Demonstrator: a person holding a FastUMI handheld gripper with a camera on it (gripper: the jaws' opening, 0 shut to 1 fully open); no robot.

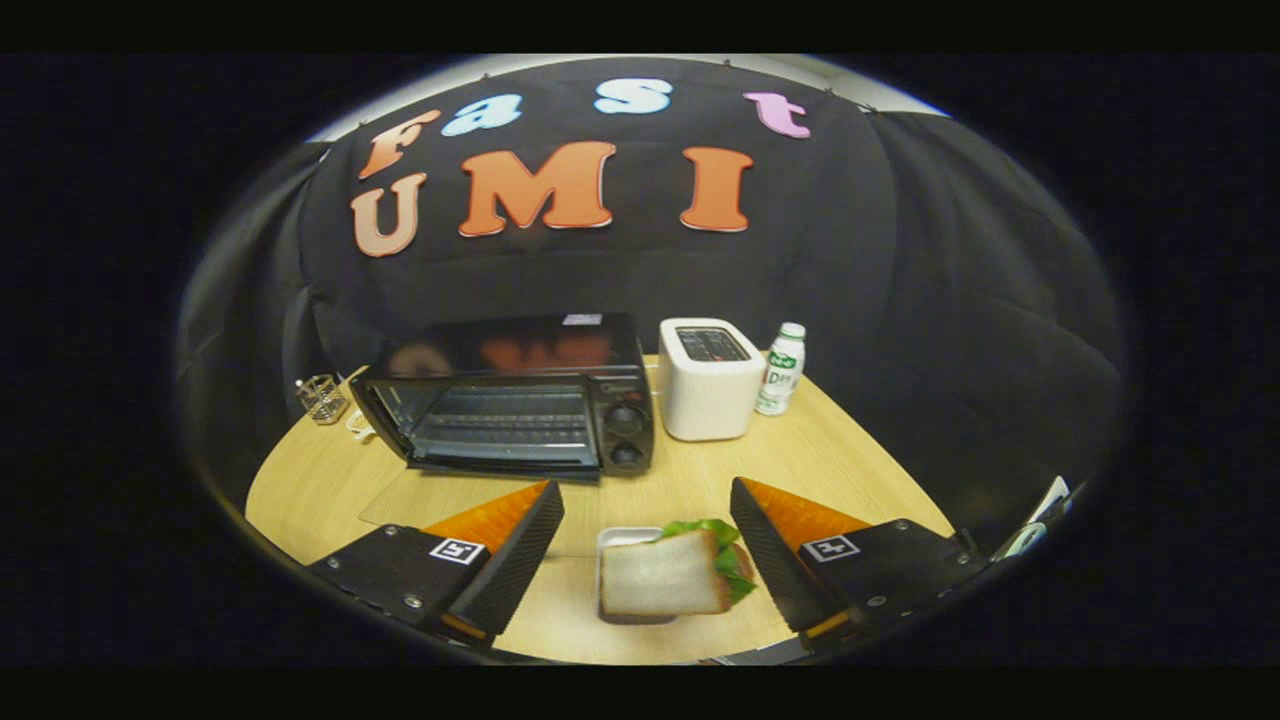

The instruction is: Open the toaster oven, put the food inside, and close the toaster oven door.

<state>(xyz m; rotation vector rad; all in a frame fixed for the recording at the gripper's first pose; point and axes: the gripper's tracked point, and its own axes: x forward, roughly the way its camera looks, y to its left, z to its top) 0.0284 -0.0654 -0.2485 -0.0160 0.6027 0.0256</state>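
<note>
A black toaster oven (520,400) stands at the back of the round wooden table (860,460). Its glass door (450,495) is folded down flat toward me, and the wire rack inside shows. A sandwich (670,575) with white bread and green lettuce lies on a small white tray (615,540) between my fingers, closer to the right one. My gripper (645,490) is open wide and neither finger presses on the sandwich. The oven is beyond the left fingertip.
A white pop-up toaster (708,390) stands right of the oven, with a small white bottle (782,370) beside it. A little wire basket (322,398) sits at the table's left edge, next to the oven.
</note>
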